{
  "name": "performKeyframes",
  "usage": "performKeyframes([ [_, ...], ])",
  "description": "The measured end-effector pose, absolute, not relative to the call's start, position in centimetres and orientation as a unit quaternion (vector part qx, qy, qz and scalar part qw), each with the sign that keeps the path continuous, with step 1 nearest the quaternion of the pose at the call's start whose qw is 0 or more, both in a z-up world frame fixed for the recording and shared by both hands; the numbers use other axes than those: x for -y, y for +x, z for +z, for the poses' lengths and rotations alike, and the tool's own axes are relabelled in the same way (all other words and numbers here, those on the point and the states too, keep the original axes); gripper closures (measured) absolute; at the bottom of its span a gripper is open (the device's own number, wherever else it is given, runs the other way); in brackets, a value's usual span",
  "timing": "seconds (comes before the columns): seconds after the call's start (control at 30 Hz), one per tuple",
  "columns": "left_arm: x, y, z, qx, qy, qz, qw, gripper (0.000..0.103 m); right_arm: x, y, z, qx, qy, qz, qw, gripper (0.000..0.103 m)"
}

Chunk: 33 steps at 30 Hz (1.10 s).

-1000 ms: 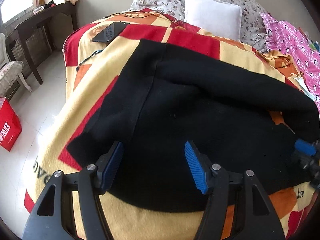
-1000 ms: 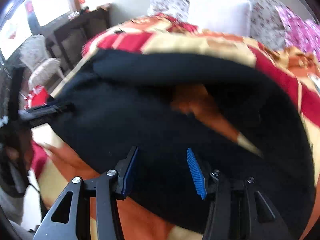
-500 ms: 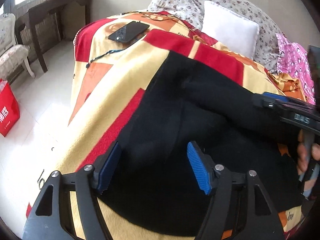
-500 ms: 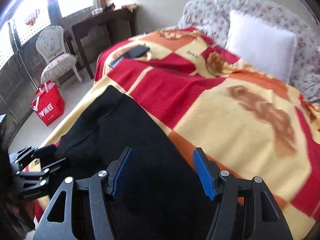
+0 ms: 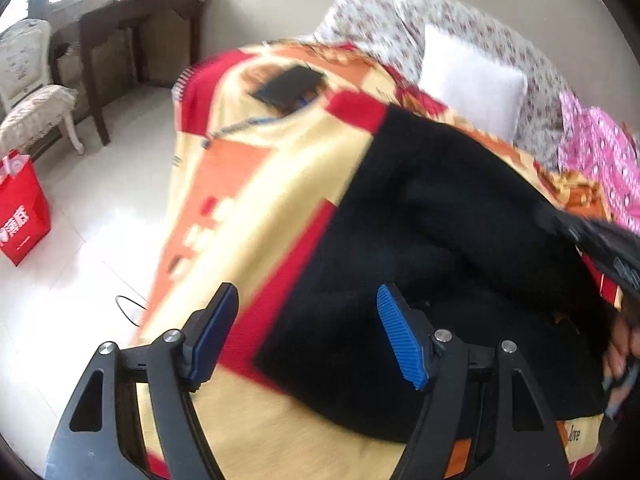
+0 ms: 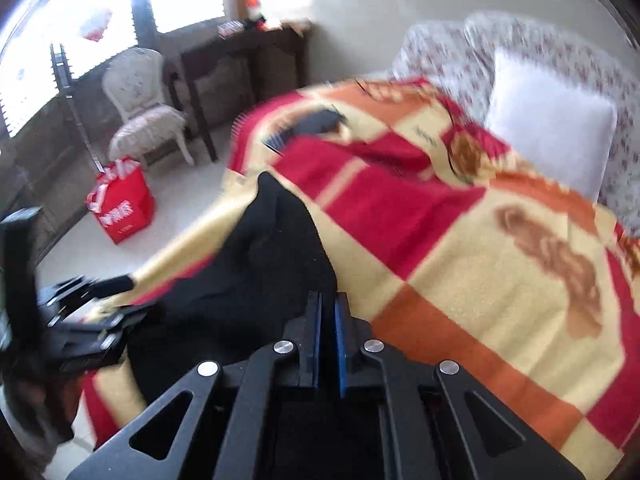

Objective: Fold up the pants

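Black pants (image 5: 432, 240) lie spread on a red, orange and cream blanket (image 5: 272, 184) on the bed. My left gripper (image 5: 308, 332) is open, above the pants' near left edge where they meet the blanket. In the right wrist view the pants (image 6: 276, 248) run as a black strip to the left, and my right gripper (image 6: 328, 336) is shut on the pants' fabric at its near end. The right gripper's body (image 5: 604, 244) shows at the right edge of the left view; the left gripper (image 6: 80, 316) shows at the left of the right view.
A white pillow (image 5: 472, 80) and floral pillows lie at the bed's head, pink clothing (image 5: 600, 160) at the right. A black device (image 5: 288, 84) with a cable lies on the far blanket. A dark desk (image 6: 240, 64), a white chair (image 6: 144, 116) and a red bag (image 6: 120, 208) stand on the floor left.
My right gripper has closed on the pants' fabric; it was open half a second ago. My left gripper has shifted left toward the pants' edge and stays open.
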State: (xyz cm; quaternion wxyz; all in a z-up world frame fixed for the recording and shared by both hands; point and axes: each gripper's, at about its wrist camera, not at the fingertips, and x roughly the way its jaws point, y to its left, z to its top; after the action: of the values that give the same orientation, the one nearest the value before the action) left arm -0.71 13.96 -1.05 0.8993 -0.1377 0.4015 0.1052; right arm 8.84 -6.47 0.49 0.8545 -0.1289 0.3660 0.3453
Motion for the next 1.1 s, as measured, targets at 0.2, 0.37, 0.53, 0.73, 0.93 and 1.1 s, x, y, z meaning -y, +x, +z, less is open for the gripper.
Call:
performKeyframes([
  [0.2,-18.2,-5.0,1.1,-0.367,-0.162,0.148,0.904,0.031,5.3,0.3,1.2,-0.346,-0.14,0.399,0.837,0.098],
  [0.37,-19.5,-6.5,0.9,-0.363,-0.176,0.161,0.9,0.031,3.7,-2.9,-4.4,-0.409,-0.138,0.417,0.8,0.098],
  [0.53,-16.9,-5.7,0.8,-0.369,-0.166,0.136,0.904,0.031,3.6,-3.4,-6.3,-0.429,-0.115,0.403,0.8,0.085],
  [0.73,-12.2,-4.2,0.3,-0.381,-0.124,0.092,0.911,0.031,8.6,-4.7,-3.7,-0.408,-0.08,0.38,0.826,0.062],
  [0.93,-8.9,-2.5,-1.0,-0.398,-0.108,0.066,0.908,0.031,17.2,-2.2,-1.4,-0.386,-0.044,0.272,0.88,0.046],
  [1.1,-7.2,-1.9,-1.9,-0.408,-0.079,0.08,0.906,0.03,19.4,2.2,-0.4,-0.38,-0.024,0.252,0.89,0.029],
])
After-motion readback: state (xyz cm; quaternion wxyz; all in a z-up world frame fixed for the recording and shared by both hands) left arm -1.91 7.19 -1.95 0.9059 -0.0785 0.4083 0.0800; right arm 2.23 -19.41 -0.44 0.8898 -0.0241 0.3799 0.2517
